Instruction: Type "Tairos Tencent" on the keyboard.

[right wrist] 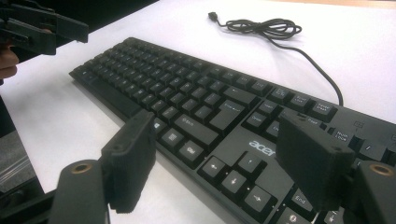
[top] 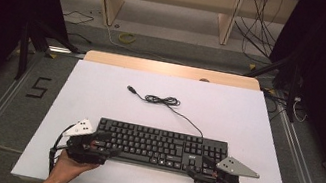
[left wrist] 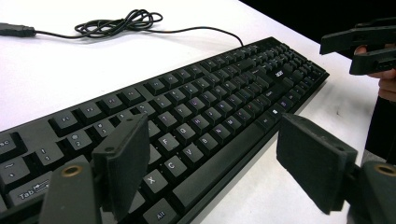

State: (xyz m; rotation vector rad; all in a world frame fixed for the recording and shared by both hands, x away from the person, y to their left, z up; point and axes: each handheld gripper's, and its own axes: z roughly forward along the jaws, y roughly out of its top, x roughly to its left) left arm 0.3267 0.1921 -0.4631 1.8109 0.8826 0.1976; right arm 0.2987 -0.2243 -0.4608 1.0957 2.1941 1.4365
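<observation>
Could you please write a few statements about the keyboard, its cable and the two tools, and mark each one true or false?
1. The keyboard lies flat on the white table. True.
2. The left tool is shut on the keyboard's cable. False: its jaws stand open over the keyboard's left end, and the cable lies beyond the keyboard.
3. The cable's plug is free, lying on the table. True.
4. The right tool is over the keyboard's left end. False: it is at the right end, near the arrow keys.
5. The cable is stretched out straight. False: part of it is gathered in a loose coil.
</observation>
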